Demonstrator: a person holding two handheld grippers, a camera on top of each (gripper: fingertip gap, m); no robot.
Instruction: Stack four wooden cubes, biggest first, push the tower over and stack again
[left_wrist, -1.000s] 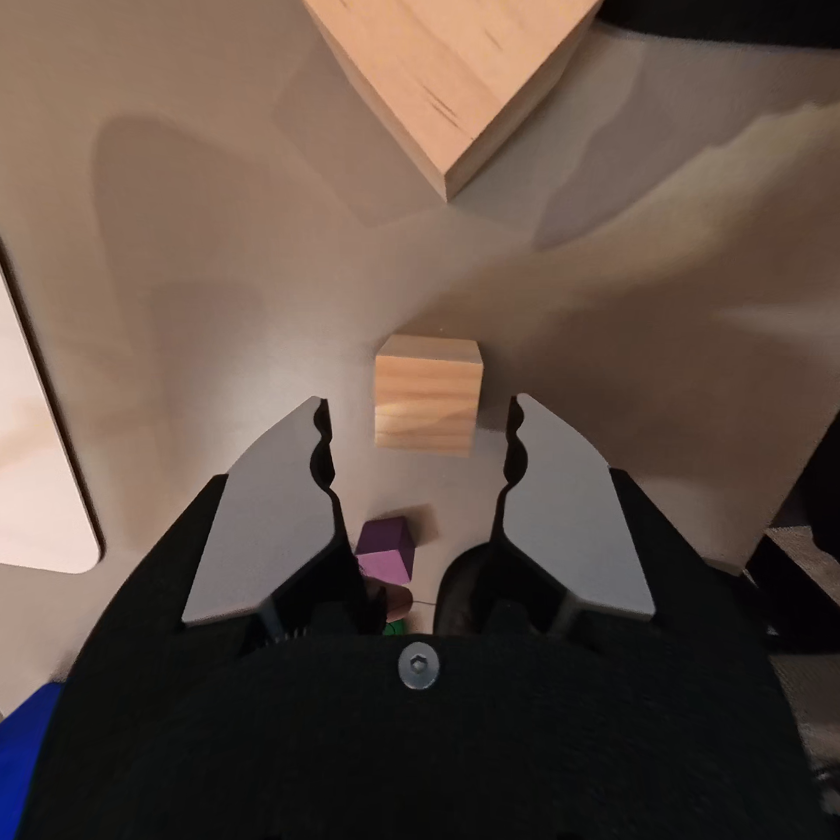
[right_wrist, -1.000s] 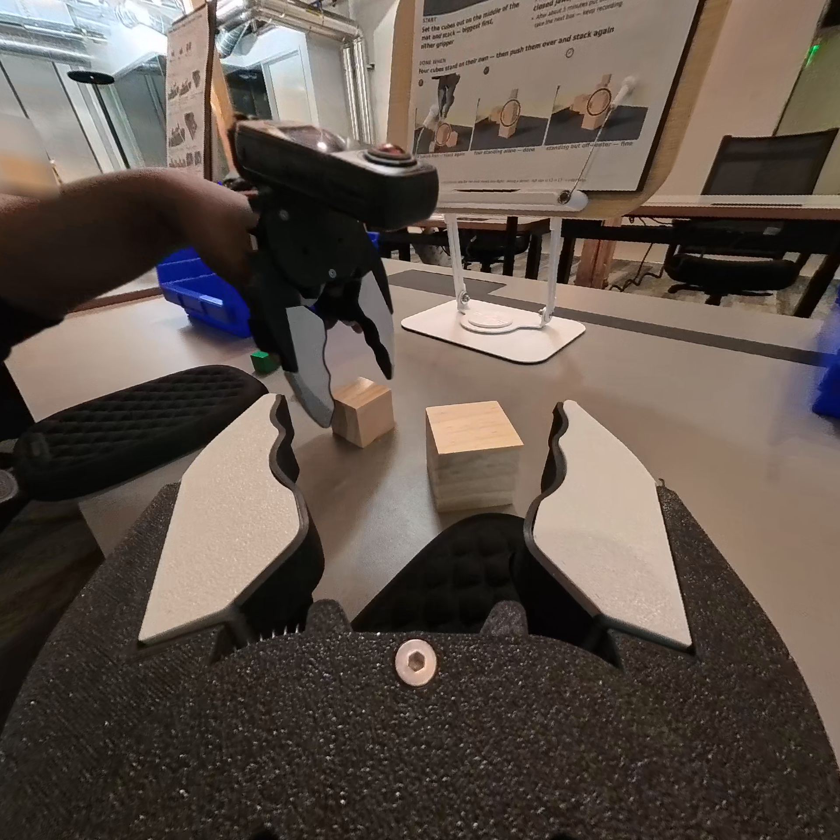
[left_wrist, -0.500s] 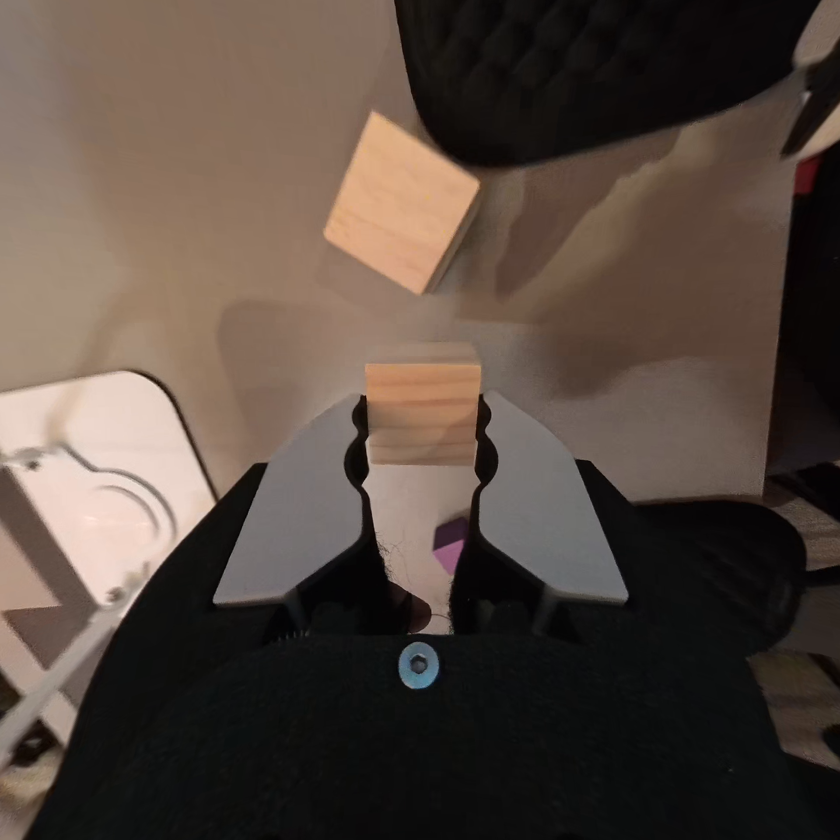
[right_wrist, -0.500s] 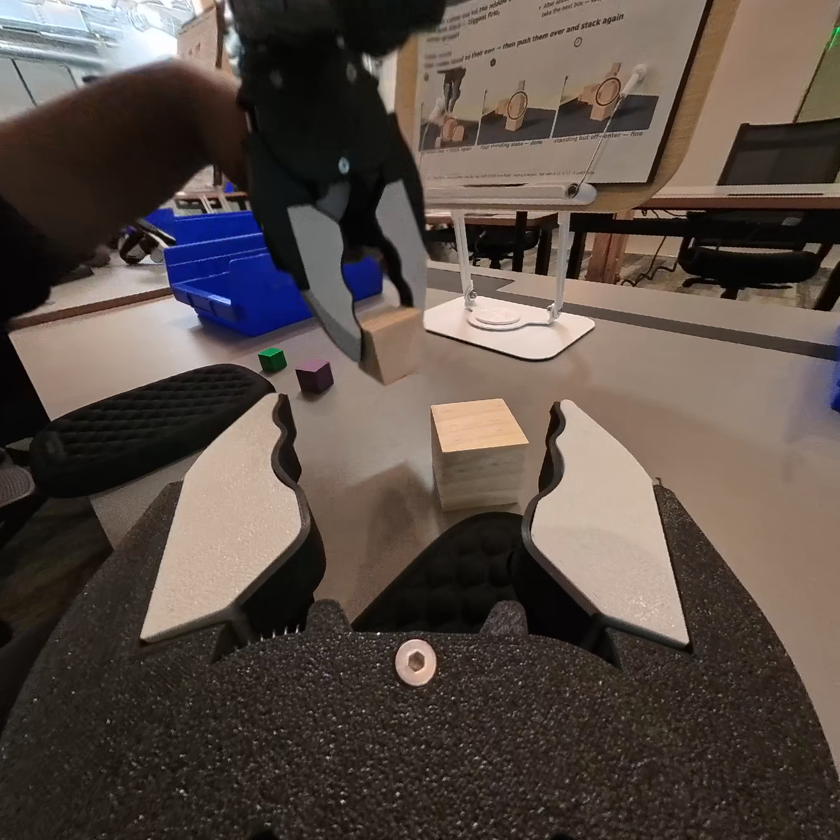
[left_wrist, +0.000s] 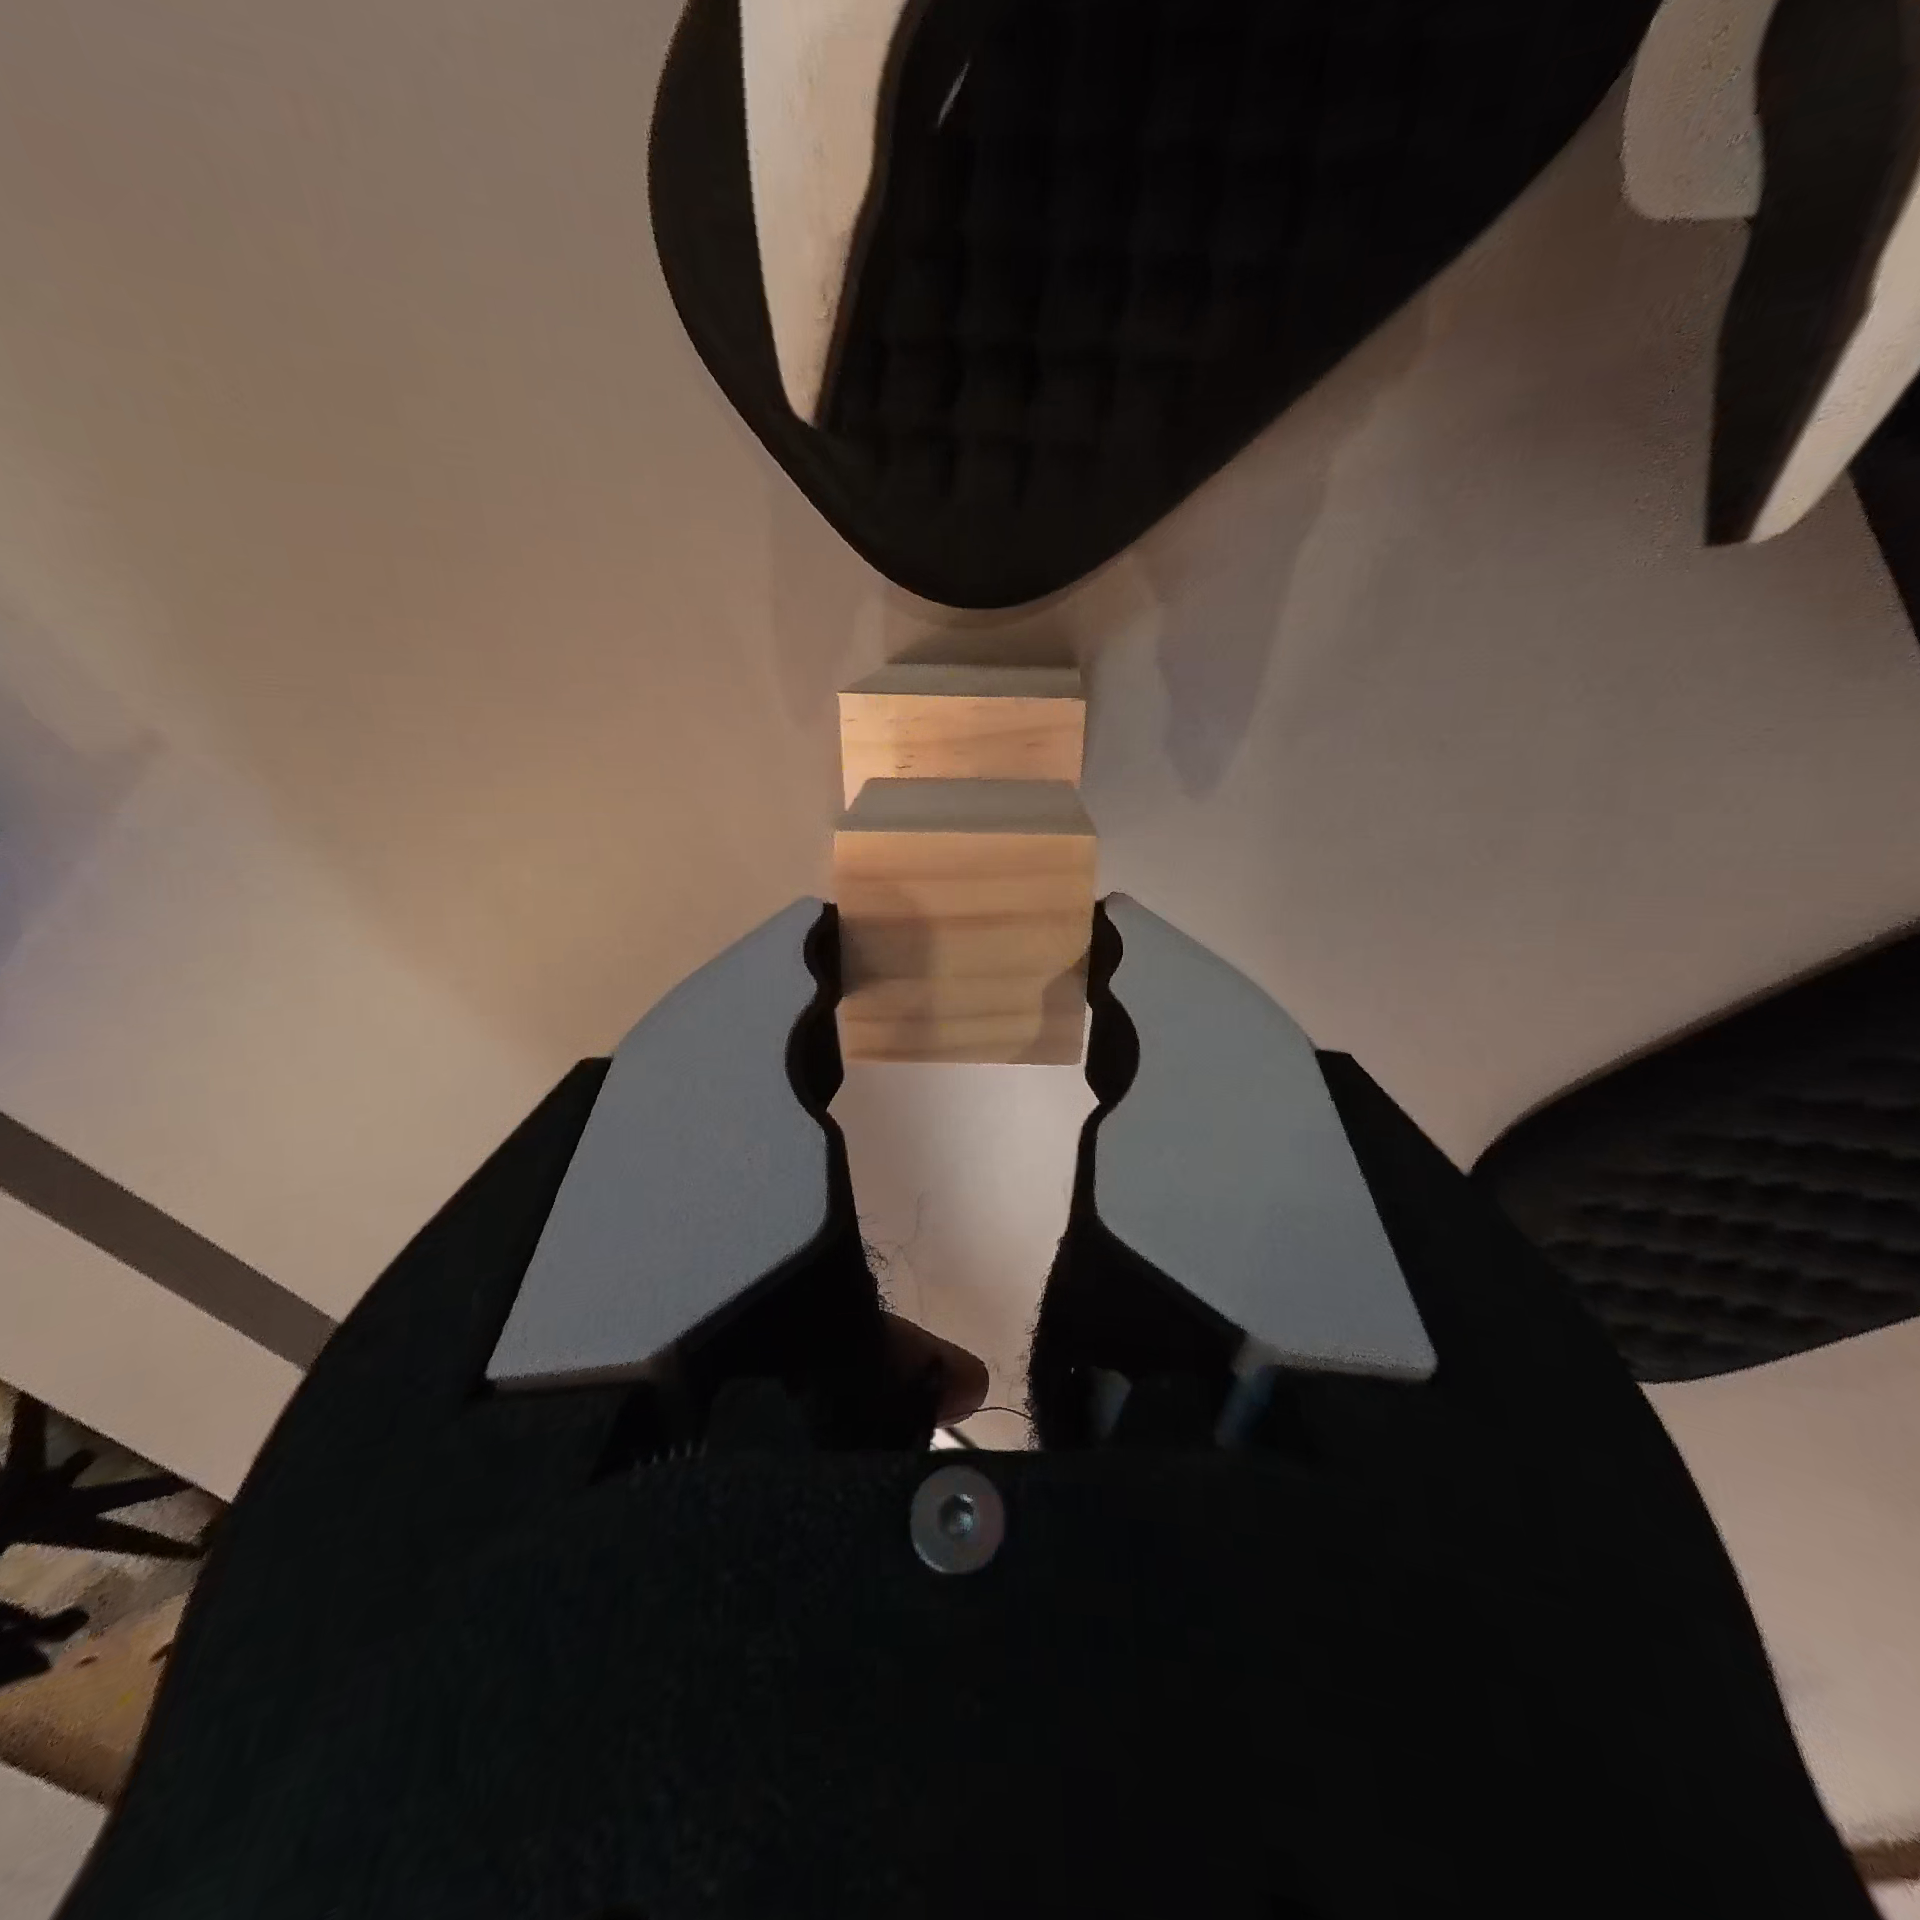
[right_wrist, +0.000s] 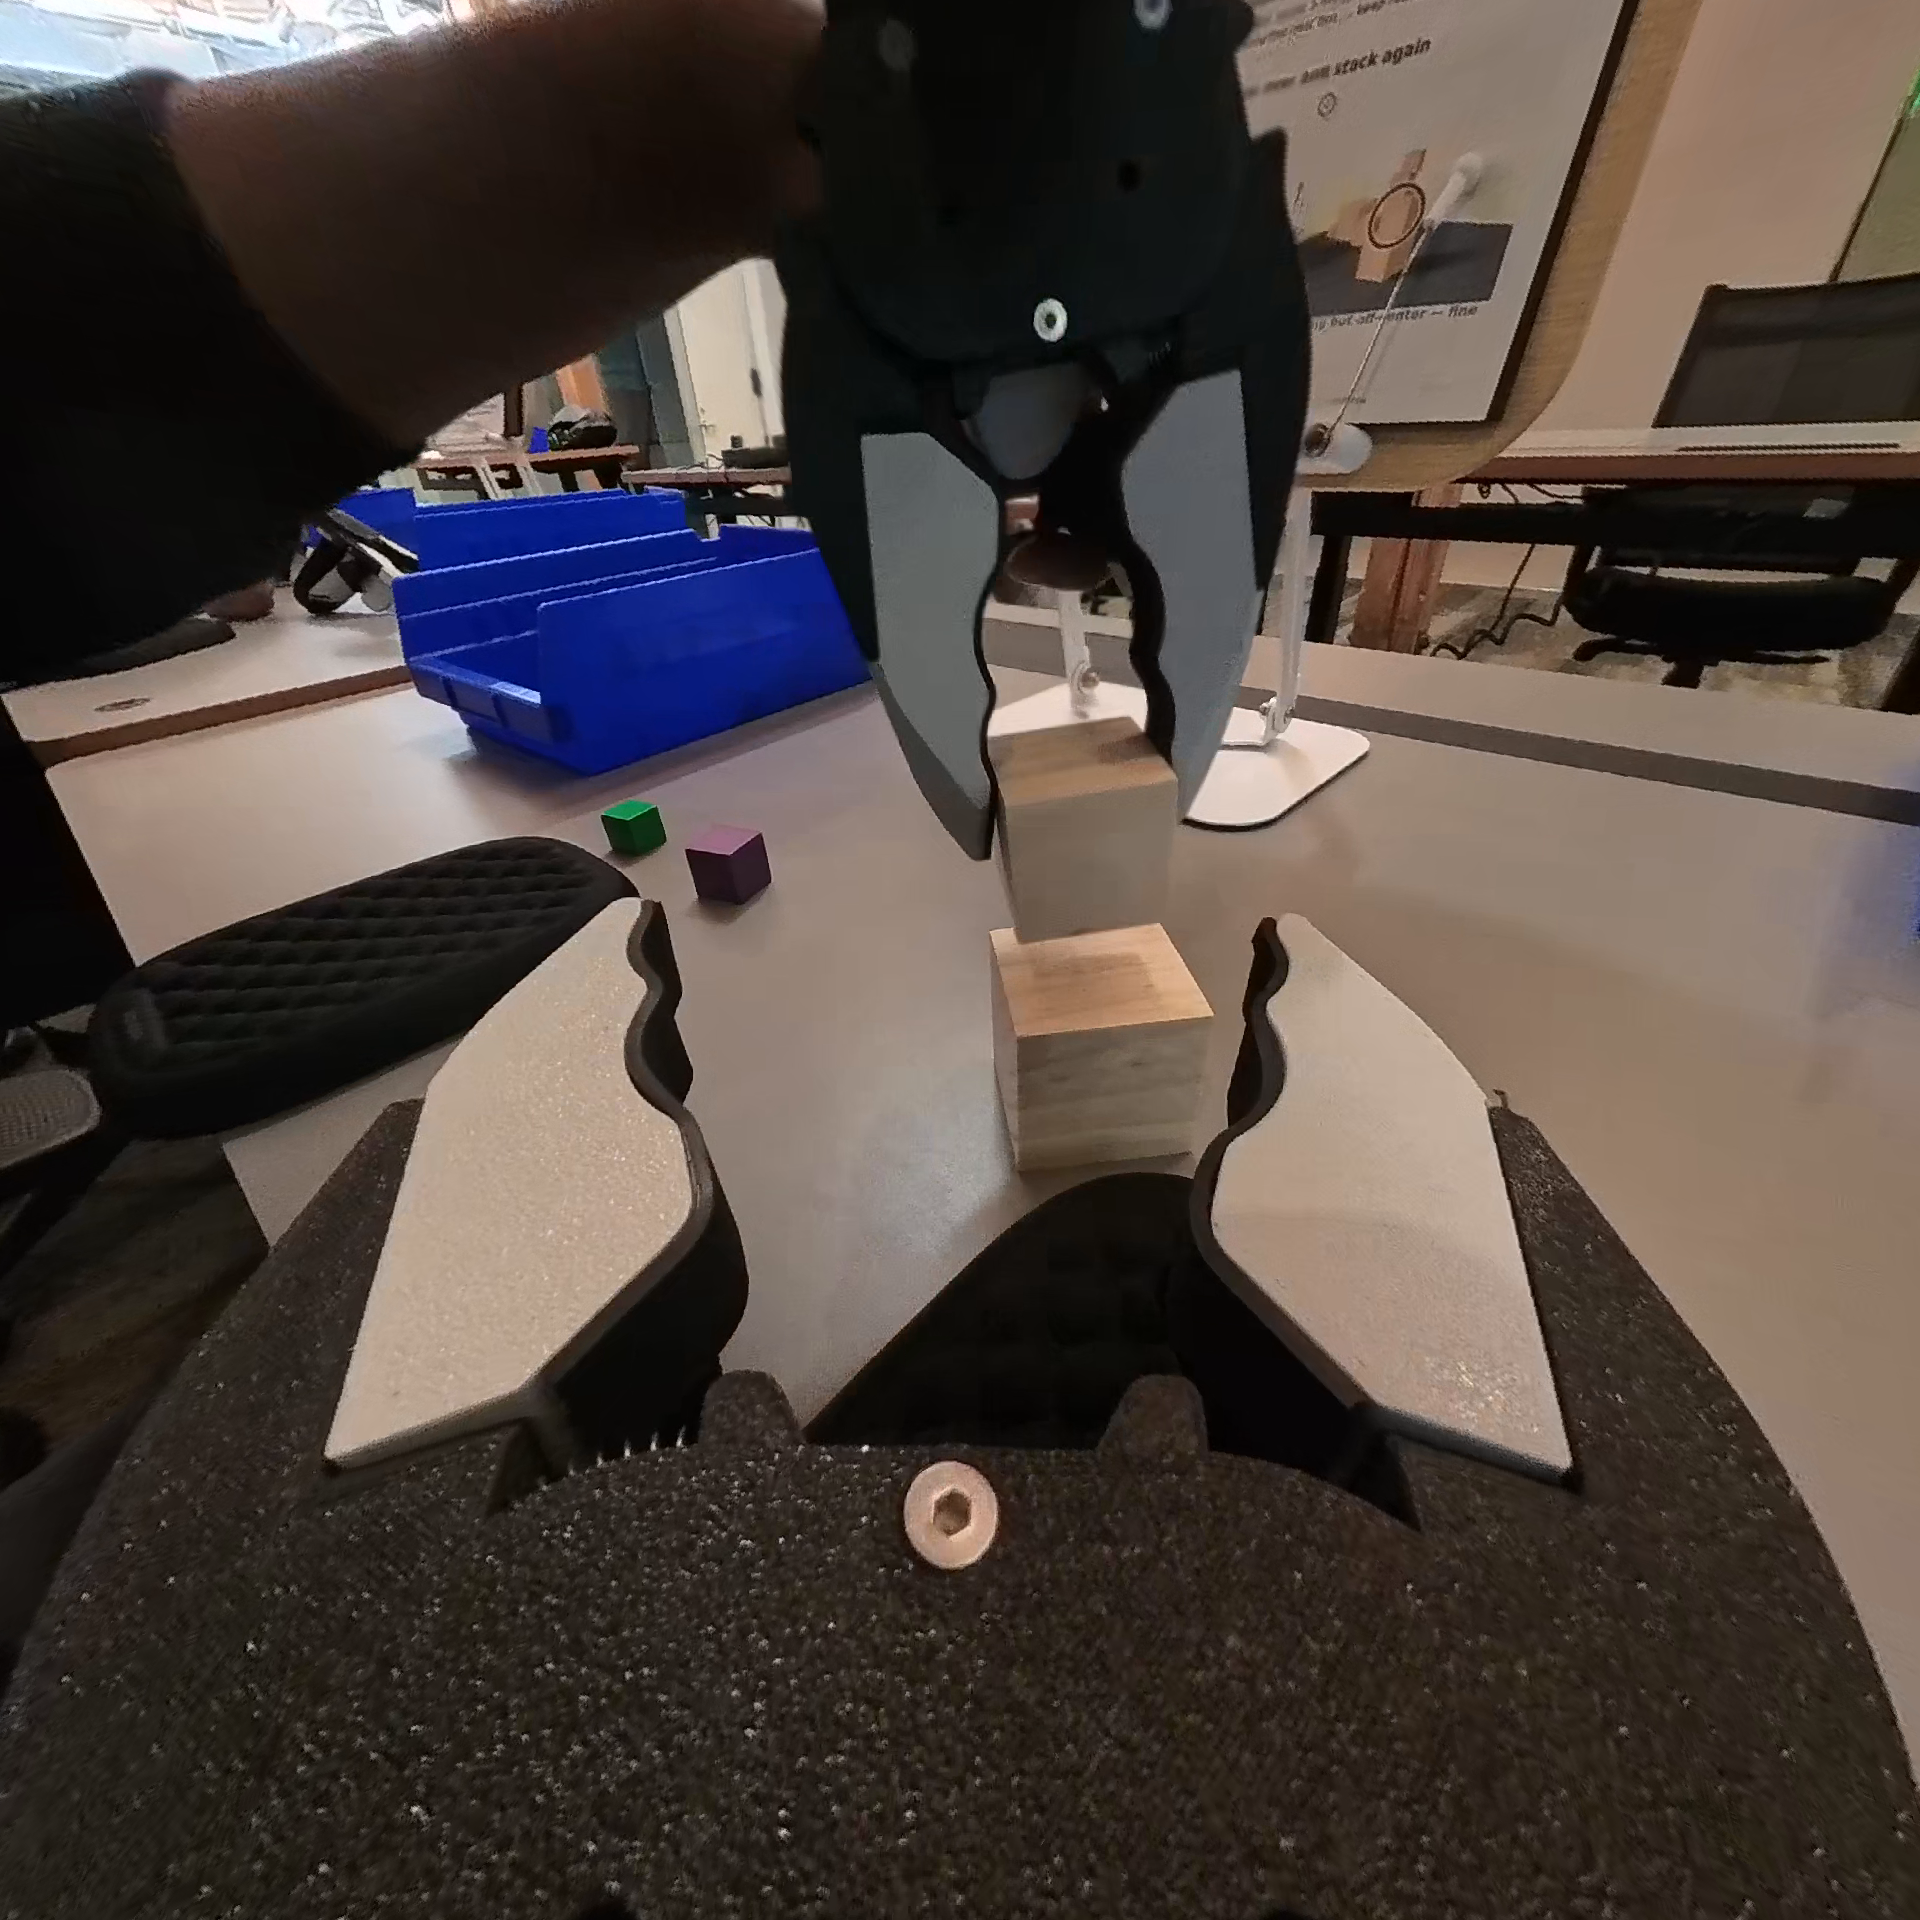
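Black foam claw (right_wrist: 956, 1029), grey wavy-edged fingers (right_wrist: 540, 1174), silver hex screw (right_wrist: 950, 1529).

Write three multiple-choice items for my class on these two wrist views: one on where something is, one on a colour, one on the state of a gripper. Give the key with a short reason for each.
1. Where is the wooden cube that the left gripper carries?
A. inside the blue bin
B. over the larger wooden cube
C. beside the white stand

2. What colour is the small cube next to the green cube?
A. purple
B. red
C. yellow

3. How do the right gripper's fingers stand?
A. clamped on a cube
B. spread wide, holding nothing
C. shut together

Key: 1 B, it sits directly above the larger wooden cube on the table. 2 A, the purple cube lies beside it. 3 B, neither pad touches the larger cube.
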